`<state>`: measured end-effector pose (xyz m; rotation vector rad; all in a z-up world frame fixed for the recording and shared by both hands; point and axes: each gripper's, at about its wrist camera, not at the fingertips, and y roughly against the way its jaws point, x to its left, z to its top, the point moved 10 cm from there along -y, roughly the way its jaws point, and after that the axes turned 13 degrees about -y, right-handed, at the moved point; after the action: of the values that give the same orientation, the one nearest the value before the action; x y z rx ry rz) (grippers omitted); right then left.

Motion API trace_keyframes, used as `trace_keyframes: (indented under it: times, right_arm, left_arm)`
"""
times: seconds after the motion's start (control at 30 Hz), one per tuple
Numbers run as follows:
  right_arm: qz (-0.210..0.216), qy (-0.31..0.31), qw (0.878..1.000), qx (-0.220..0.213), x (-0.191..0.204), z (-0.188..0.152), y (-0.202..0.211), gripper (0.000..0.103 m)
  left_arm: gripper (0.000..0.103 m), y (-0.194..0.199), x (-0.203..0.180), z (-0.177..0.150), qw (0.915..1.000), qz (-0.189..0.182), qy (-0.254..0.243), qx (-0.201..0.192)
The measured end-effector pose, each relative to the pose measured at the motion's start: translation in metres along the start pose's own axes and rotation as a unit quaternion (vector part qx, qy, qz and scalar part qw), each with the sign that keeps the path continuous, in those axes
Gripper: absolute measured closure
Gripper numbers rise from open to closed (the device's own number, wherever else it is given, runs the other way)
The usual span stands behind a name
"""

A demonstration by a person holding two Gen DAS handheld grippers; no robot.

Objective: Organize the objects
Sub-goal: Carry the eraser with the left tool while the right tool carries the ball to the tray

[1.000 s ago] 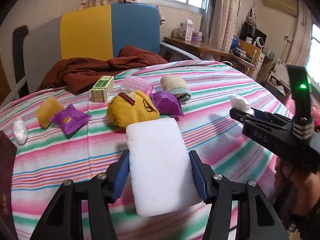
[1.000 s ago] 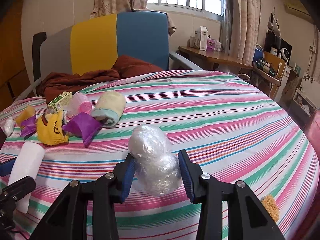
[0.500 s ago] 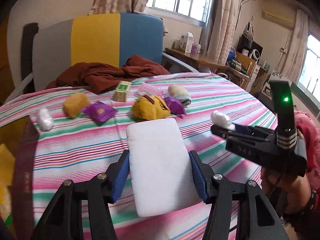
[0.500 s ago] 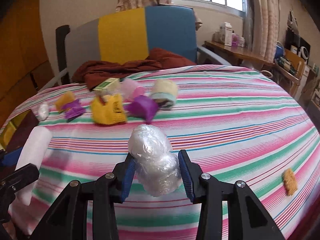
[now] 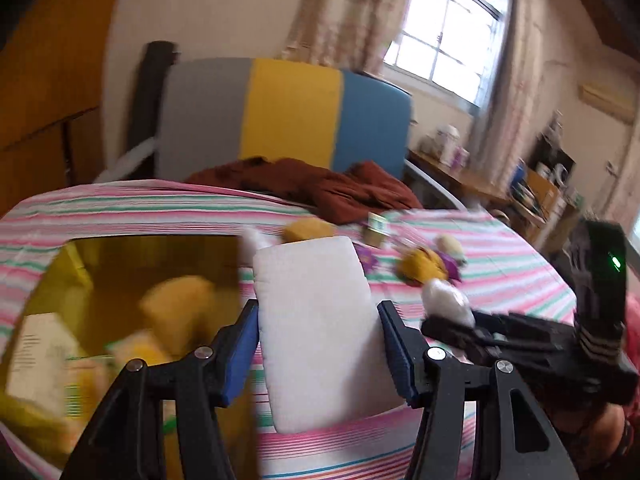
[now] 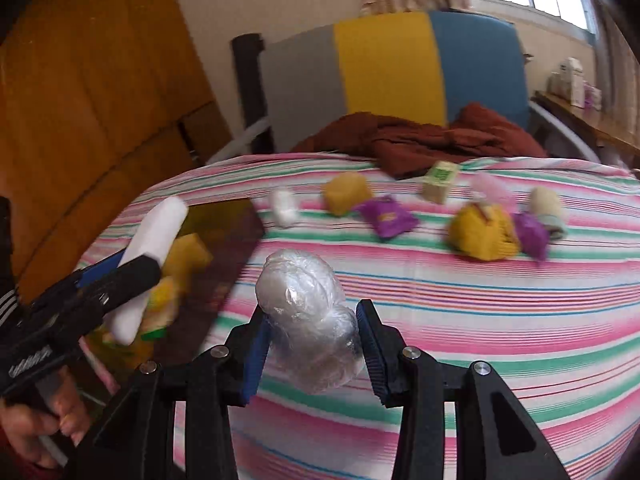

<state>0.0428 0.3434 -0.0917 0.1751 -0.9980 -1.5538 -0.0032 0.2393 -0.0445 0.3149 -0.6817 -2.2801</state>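
While the left gripper [image 5: 318, 354] pinches the white pad [image 5: 320, 328], long axis toward twelve o'clock, the yellow bin [image 5: 132, 240] lies at ten o'clock, nearer this hand; the right gripper [image 6: 312, 346] clamps the plastic-wrap bundle [image 6: 308, 316].

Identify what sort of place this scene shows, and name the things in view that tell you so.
Most likely a lived-in bedroom: a bed in a striped sheet with a padded headboard, a curtained window, and a cluttered side desk.
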Motion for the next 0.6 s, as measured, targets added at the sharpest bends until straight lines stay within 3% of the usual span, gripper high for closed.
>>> trace_keyframes:
  times: [0.2, 0.33, 0.6]
  right_arm:
    - [0.066, 0.047, 0.996, 0.042, 0.091, -0.027, -0.015, 0.060]
    - [0.091, 0.089, 0.990, 0.067, 0.138, -0.047, -0.029, 0.060]
    - [0.091, 0.117, 0.982, 0.116, 0.161, -0.071, -0.062, 0.051]
  left_arm:
    - [0.044, 0.020, 0.090, -0.007, 0.9968, 0.062, 0.050, -0.008]
    - [0.044, 0.015, 0.137, -0.017, 0.9928, 0.089, 0.078, 0.012]
    - [0.044, -0.009, 0.191, -0.036, 0.9848, 0.121, 0.115, 0.047]
